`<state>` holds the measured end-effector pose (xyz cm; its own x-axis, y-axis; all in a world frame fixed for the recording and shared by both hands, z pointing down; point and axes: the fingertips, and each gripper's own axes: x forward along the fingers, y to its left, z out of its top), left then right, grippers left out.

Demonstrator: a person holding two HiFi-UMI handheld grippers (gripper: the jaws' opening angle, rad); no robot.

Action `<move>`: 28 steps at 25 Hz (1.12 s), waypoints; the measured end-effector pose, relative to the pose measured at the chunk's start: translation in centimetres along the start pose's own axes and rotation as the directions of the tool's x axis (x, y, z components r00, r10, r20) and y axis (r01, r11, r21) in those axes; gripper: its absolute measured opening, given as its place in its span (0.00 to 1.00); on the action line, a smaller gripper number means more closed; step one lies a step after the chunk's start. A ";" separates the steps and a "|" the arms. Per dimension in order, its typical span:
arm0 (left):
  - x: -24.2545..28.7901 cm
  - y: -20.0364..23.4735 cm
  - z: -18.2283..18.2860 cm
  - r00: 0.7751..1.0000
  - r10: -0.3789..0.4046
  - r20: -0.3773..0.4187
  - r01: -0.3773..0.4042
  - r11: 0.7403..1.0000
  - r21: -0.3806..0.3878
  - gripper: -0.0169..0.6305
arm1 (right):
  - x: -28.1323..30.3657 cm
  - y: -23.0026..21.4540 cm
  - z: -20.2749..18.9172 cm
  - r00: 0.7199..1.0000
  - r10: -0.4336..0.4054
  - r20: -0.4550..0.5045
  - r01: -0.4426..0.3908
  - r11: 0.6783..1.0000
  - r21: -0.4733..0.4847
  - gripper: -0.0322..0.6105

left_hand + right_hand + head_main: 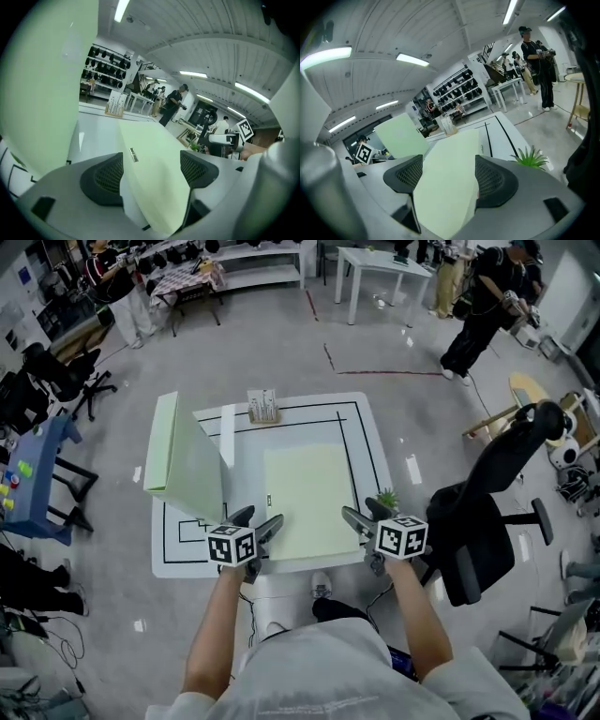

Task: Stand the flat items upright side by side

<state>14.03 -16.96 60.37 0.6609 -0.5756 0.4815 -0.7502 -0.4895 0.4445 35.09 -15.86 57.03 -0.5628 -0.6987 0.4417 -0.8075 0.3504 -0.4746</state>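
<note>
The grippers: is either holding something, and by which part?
Nothing is held: left gripper and right gripper hover open at the near edge of the flat green panel.

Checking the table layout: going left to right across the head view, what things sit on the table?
standing green board → flat green board → small plant

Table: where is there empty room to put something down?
Bare table lies between the flat green board and the right edge, beyond the little plant, and along the far edge right of the small rack. Crowded: the left, by the upright green board, and the near edge, with the left gripper and right gripper.
</note>
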 end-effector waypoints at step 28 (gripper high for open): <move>8.3 4.1 -2.8 0.981 -0.156 -0.113 0.121 0.957 -0.265 0.63 | 10.7 -5.8 -5.5 0.952 0.183 -0.245 -0.123 0.963 0.240 0.71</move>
<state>16.50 -21.88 68.33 0.7676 -0.4147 0.4886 -0.6322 -0.3648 0.6835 32.78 -21.91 68.63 -0.7270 -0.4484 0.5200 -0.6655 0.2737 -0.6944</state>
